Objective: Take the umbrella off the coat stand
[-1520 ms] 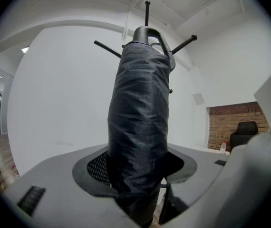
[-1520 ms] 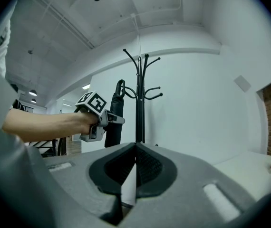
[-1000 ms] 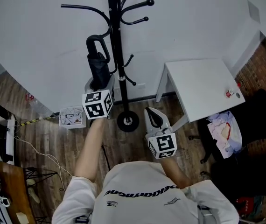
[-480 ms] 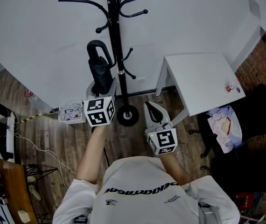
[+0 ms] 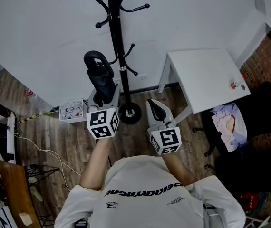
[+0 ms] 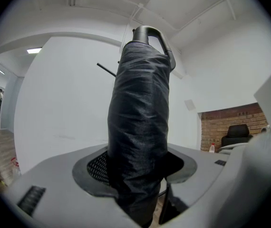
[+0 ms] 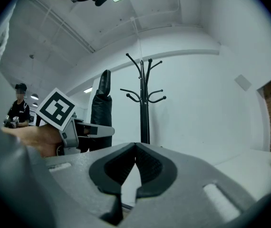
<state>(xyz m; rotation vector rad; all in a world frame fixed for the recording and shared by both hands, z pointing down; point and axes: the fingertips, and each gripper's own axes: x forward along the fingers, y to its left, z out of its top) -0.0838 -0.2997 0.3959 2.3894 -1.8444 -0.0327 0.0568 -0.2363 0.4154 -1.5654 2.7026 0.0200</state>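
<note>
Umbrella's clear of the hooks!
Left claw (image 5: 104,96) grips the folded umbrella (image 6: 140,122) round its middle, upright so the handle stays free, just beside the coat stand (image 5: 116,42). Right claw (image 7: 135,148) is pinched together, empty, waiting aside.

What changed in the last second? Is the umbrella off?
The left gripper, clamped on the black umbrella, drew it away from the coat stand toward the person; its handle is clear of the stand. The right gripper stayed put, shut and empty.
</note>
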